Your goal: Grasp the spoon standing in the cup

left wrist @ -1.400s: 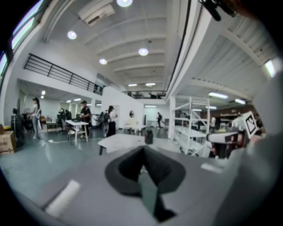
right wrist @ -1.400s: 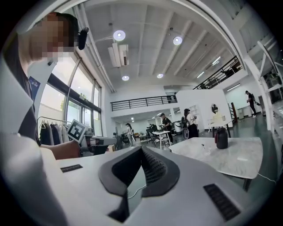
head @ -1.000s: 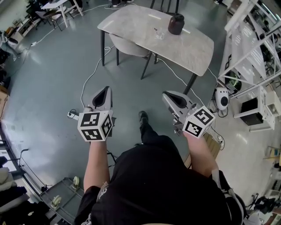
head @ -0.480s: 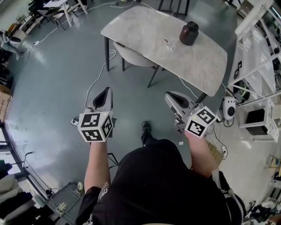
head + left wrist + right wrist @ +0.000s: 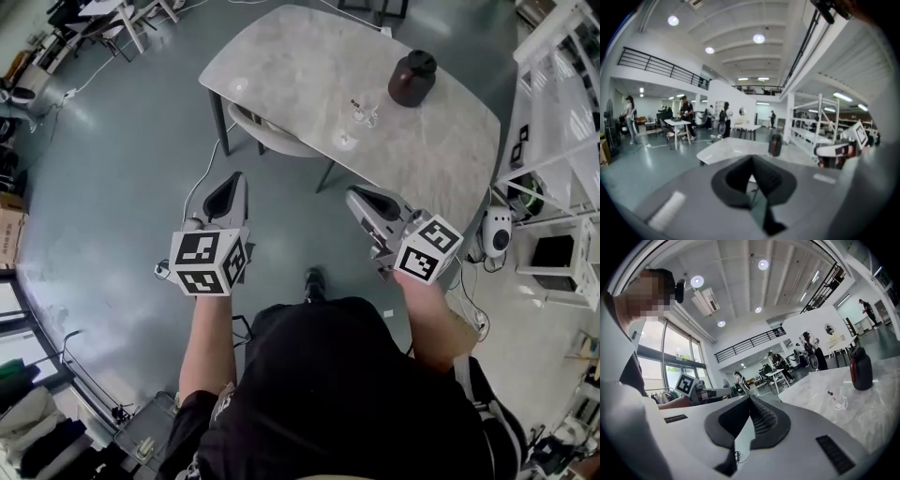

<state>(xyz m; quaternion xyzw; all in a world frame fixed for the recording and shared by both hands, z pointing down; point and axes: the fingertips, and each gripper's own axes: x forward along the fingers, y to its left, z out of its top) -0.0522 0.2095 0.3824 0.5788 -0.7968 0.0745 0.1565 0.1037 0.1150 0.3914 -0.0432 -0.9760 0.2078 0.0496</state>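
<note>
A clear glass cup (image 5: 367, 114) stands on the marble table (image 5: 291, 66), with a dark-tipped spoon (image 5: 356, 103) upright in it. The right gripper view shows the same cup (image 5: 841, 403) and spoon (image 5: 830, 393) far off to the right. My left gripper (image 5: 232, 178) is held over the floor, short of the table, its jaws shut and empty (image 5: 752, 159). My right gripper (image 5: 354, 194) is also short of the table's near edge, jaws closed together with nothing in them (image 5: 751, 399).
A dark brown jar (image 5: 412, 77) stands beside the cup. A small clear piece (image 5: 344, 141) lies nearer the table edge. A chair (image 5: 272, 108) is tucked under the table. White shelving (image 5: 553, 112) and a white device (image 5: 496, 231) are at the right.
The table with the cup and jar has come lower and nearer in the head view as the person steps toward it. Both grippers keep their pose and stay shut.
</note>
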